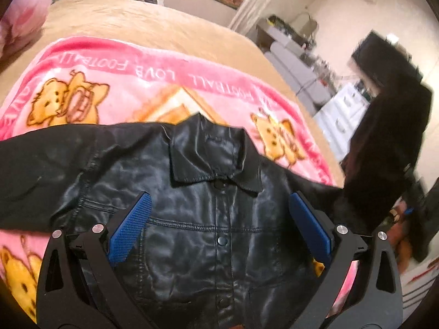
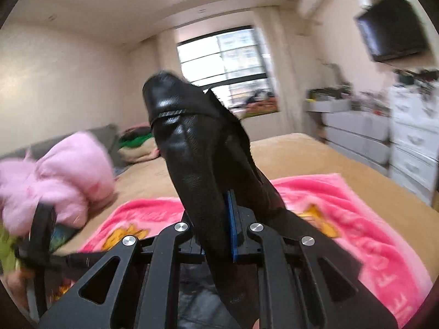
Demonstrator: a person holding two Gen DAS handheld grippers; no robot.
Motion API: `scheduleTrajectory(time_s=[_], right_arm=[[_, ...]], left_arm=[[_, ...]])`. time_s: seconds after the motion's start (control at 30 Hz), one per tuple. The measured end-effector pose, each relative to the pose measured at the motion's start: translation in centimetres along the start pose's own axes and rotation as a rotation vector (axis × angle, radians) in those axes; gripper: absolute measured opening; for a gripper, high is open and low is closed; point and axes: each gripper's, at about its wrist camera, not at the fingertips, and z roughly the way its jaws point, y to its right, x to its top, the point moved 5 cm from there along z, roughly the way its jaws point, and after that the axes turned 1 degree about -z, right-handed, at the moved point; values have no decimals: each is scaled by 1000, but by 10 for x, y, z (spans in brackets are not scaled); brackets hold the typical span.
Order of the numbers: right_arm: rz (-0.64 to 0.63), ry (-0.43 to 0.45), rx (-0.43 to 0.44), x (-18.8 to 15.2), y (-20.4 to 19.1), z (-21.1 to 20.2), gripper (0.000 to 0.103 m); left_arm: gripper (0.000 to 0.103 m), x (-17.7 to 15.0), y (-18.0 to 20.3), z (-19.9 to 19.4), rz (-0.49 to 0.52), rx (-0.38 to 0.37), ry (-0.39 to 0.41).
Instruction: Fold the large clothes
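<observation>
A black leather jacket (image 1: 208,219) lies front up and buttoned on a pink cartoon blanket (image 1: 142,82), collar pointing away from me. My left gripper (image 1: 219,197) hovers over its chest, open, with nothing between its blue pads (image 1: 131,227). The jacket's right sleeve (image 1: 384,142) is raised off the bed and blurred. In the right wrist view that sleeve (image 2: 192,142) stands up between the fingers. My right gripper (image 2: 215,208) is shut on it, and only one blue pad (image 2: 231,224) shows beside the leather.
The blanket (image 2: 343,219) covers a tan bed (image 2: 301,150). A fluffy pink garment (image 2: 63,175) and piled clothes (image 2: 134,145) lie at the bed's far left. White drawers (image 2: 411,142) stand to the right, a wall television (image 2: 392,27) above them and a window (image 2: 225,60) beyond.
</observation>
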Motion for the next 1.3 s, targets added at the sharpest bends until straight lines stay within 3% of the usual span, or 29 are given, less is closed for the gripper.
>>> scheduleTrajectory(time_s=[0.23, 0.43, 0.63, 0.73, 0.77, 0.83, 0.9, 0.97, 1.03, 1.13, 1.3], right_arm=[[-146, -165, 135, -58, -93, 47, 12], [-215, -269, 214, -105, -147, 62, 12], [-277, -352, 237, -148, -174, 68, 12], [-278, -399, 243, -168, -175, 77, 18], [-275, -412, 243, -173, -175, 78, 26], [-275, -460, 239, -185, -175, 79, 40], [-271, -508, 237, -198, -175, 76, 68], [-258, -540, 272, -206, -173, 65, 75], [-246, -554, 278, -207, -167, 51, 88], [-196, -542, 299, -201, -155, 28, 90], [-113, -486, 237, -182, -120, 4, 89]], left_arm=[[94, 11, -43, -40, -144, -108, 103], [94, 5, -72, -48, -299, -304, 103], [94, 0, -80, -42, -279, -313, 91], [94, -5, -88, -36, -302, -333, 77], [94, -7, -90, -33, -311, -336, 66], [94, -11, -94, -24, -312, -326, 41], [94, -17, -100, -15, -320, -297, 17], [94, -23, -107, -8, -320, -261, -10], [94, -30, -114, -1, -312, -210, -30], [94, -44, -122, 12, -303, -154, -88], [94, -67, -121, 38, -268, -71, -151]])
